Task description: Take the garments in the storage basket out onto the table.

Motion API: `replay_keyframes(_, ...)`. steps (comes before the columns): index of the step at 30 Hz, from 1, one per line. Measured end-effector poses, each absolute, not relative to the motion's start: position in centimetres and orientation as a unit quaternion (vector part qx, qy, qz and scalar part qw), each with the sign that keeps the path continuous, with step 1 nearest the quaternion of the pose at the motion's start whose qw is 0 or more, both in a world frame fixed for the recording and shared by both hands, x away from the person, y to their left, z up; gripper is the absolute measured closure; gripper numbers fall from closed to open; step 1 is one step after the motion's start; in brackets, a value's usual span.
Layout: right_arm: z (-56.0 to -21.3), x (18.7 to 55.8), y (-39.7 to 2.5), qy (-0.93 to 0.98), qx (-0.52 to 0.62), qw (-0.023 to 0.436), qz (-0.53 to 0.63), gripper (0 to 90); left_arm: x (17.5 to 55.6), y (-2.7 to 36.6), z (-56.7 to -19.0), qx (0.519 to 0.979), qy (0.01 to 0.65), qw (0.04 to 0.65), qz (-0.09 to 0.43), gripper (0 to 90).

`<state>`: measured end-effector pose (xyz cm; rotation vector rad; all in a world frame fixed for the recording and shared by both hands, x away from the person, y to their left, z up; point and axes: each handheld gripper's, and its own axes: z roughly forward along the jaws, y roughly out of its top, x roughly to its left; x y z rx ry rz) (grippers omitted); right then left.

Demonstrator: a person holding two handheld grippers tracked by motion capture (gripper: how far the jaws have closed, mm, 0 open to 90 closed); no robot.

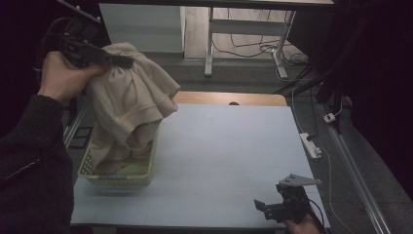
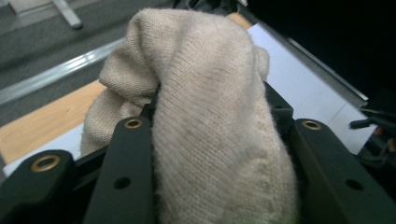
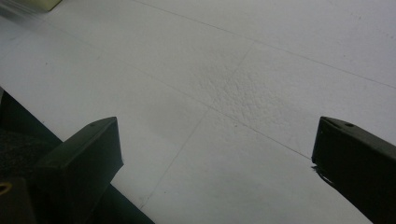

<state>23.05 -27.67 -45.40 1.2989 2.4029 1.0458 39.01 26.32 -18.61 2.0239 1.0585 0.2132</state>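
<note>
Between the jaws of the left tool (image 1: 127,62), a beige knitted garment (image 1: 129,105) is pinched by a bunched fold near its top, so that the rest of the cloth hangs freely below the tool. Its lower folds reach down into the pale yellow mesh basket (image 1: 119,180) directly beneath, where they lie heaped; holding the tool raised lets gravity draw the fabric out of the basket rather than dragging it over the rim. The left hand (image 1: 63,78) carries the tool roughly level, jaws pointing away from the sleeve (image 1: 29,156) and toward the table's middle. From the left gripper view, the garment (image 2: 210,130) fills the gap between the two black jaws, which are closed tight on the knit, a thick roll of cloth bulging over them. The white table (image 1: 229,151) beyond the tool lies bare, a likely place for laying the garment out. Near the table's near edge, well apart from the basket, the right tool (image 1: 263,207) rests low with its jaws spread wide and nothing between them. Its own view shows the table surface (image 3: 224,93) just under the jaws, suggesting it waits to take a second hold once the cloth is free.
</note>
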Motion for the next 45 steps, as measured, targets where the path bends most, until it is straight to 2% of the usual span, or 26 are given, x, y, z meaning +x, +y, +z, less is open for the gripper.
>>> replay_keyframes(20,-45.4,23.1,-27.8,0.816,0.441,0.106,0.358,1.3,38.7,21.6,-12.6,0.797,0.352,0.485,0.069,60.3)
replay_keyframes(45,-45.4,23.1,-27.9,0.814,0.442,0.103,0.363,1.3,37.8,14.0,-5.6,0.800,0.270,0.530,0.074,61.0)
